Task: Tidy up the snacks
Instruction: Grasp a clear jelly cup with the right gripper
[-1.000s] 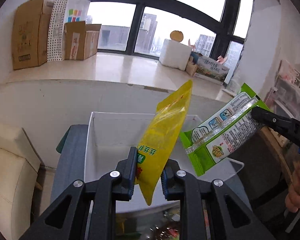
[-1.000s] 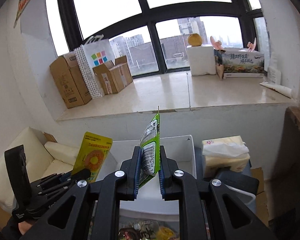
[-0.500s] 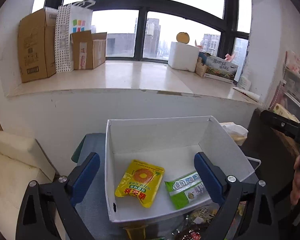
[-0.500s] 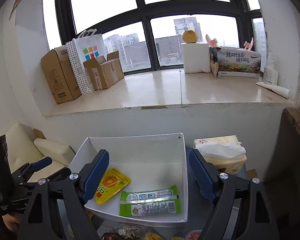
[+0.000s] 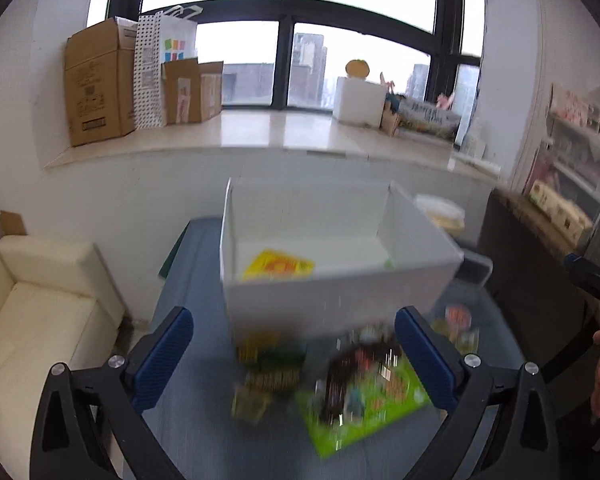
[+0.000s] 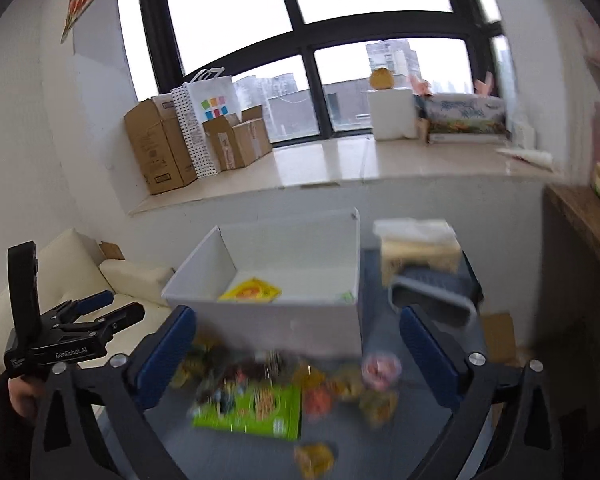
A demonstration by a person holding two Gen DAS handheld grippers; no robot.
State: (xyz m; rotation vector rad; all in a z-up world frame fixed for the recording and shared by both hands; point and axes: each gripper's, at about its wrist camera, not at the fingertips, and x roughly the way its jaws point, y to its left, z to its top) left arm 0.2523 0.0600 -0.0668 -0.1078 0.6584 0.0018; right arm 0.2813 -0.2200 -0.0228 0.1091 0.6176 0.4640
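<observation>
A white box stands on the blue-grey table. In it lie a yellow snack packet and a green packet whose edge just shows above the near wall. My left gripper hangs in front of the box, its jaws opening wide with nothing between them. My right gripper is the same, jaws opening and empty, before the white box with the yellow packet inside. A blurred pile of loose snacks with a flat green pack lies below both grippers.
A tissue box and a grey tray sit right of the white box. A cream sofa stands at the left. Cardboard boxes line the windowsill behind. A dark wooden shelf is at the right.
Both grippers opened and let go of the yellow and green packets, which now lie in the box. Both hands then pulled back, bringing the snack pile into view.
</observation>
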